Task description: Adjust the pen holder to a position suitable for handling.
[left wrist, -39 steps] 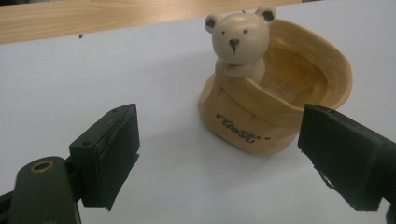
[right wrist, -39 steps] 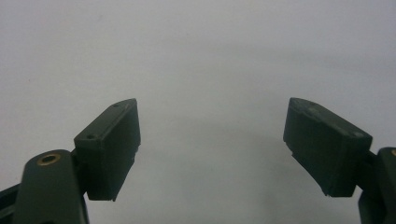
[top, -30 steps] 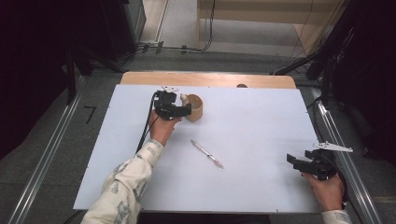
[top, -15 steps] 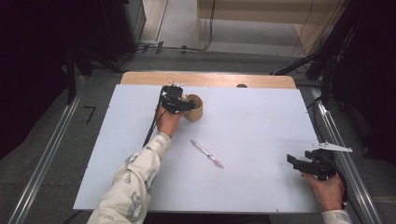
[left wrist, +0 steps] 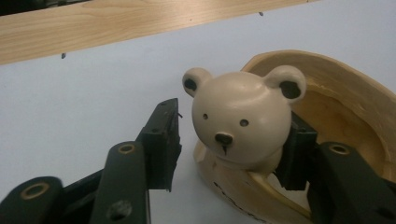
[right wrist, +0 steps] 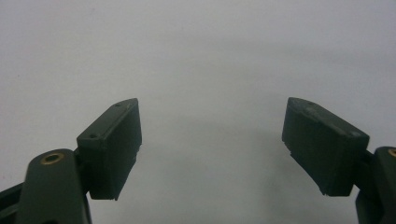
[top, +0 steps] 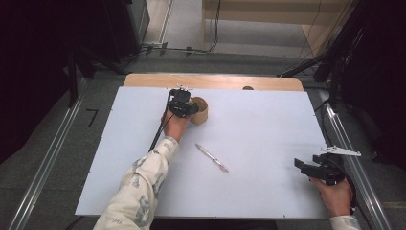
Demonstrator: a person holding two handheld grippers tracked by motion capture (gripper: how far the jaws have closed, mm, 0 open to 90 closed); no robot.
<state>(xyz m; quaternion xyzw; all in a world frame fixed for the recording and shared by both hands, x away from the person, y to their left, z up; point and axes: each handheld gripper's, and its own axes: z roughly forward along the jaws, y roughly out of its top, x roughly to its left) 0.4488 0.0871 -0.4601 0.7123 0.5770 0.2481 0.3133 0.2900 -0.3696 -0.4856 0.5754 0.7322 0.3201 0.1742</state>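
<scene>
The bear cup now sits between the left gripper, whose jaws have just been closing, one pad touching, one short; the grasp looks nearly made. The right gripper rests open.

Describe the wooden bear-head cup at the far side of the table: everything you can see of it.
The wooden cup is a pale, round, open-topped holder with a smooth bear head on its rim: two dark-centred ears, dot eyes, a dark nose. It stands upright on the white table near the far wooden edge. The left tool straddles the bear head, its jaws having just been closing; one pad sits against the head, the other stands a little off it.
</scene>
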